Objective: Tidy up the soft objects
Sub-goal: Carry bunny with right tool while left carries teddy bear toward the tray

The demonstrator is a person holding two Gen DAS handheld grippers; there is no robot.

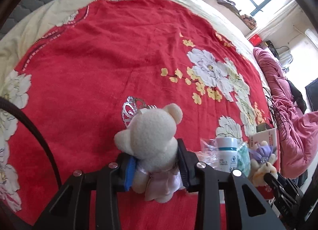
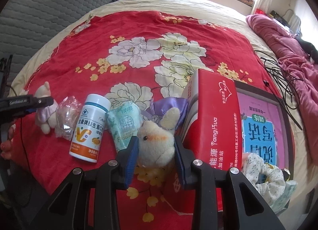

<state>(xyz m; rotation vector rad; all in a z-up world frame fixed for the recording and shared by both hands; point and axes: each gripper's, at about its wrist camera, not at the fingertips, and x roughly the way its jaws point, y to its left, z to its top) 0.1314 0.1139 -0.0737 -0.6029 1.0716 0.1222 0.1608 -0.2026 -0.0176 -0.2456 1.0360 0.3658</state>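
A white teddy bear in a pale pink dress sits upright between the pads of my left gripper, which is shut on its body over the red floral blanket. A silver plastic tiara lies just beyond the bear's head. My right gripper is shut on a cream plush rabbit with a purple satin bow, its face towards the camera. In the right wrist view the bear and the left gripper show at the far left.
On the blanket between the two toys lie a crinkled clear bag, a white vitamin bottle and a teal tissue pack. A red box, a pink-covered book and floral cloth are right of the rabbit. Black cables and a pink quilt lie further right.
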